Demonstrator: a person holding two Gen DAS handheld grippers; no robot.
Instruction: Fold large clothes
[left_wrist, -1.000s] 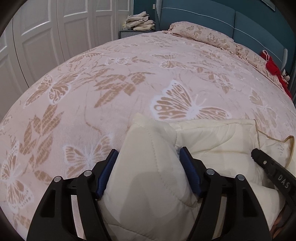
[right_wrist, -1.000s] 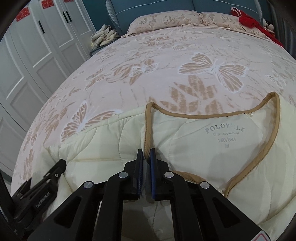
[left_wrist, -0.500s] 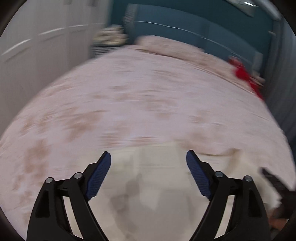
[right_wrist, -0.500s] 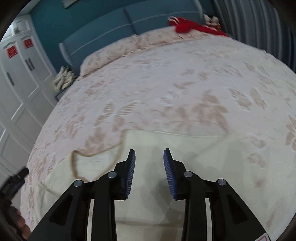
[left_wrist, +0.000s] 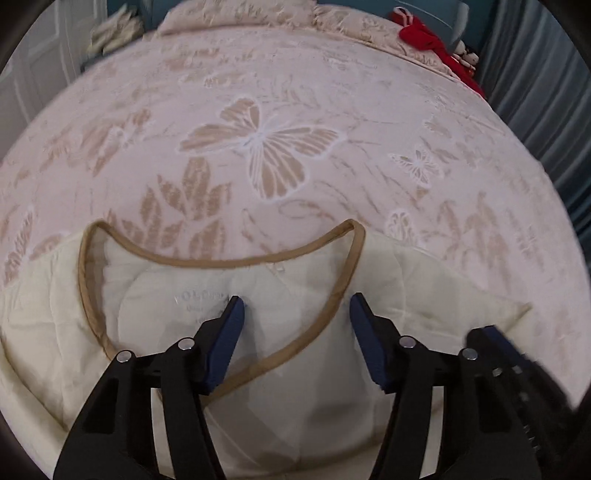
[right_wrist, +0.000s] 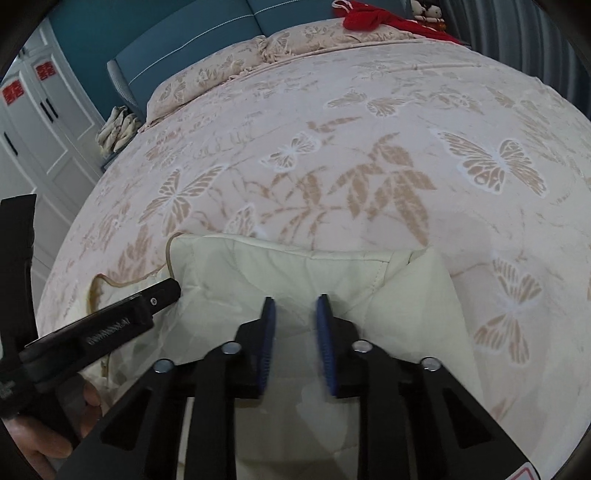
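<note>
My left claw (left_wrist: 295, 325) has been closing, straddling the cream garment's (left_wrist: 266, 406) collar trim (left_wrist: 221, 264) ungripped; right claw (right_wrist: 293, 332), narrowing, empty above its fold. I'd pinch both layers squarely.

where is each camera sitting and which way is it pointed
Left wrist: sits on the left claw, looks down along its open fingers at the cream quilted garment, over its tan-trimmed neckline; the right claw shows at its right edge.
Right wrist: sits on the right claw, narrowly open, over the garment's folded corner; the left claw and the hand holding it show at left.
Both share the garment, the butterfly bedspread, the teal headboard and the red cloth.
</note>
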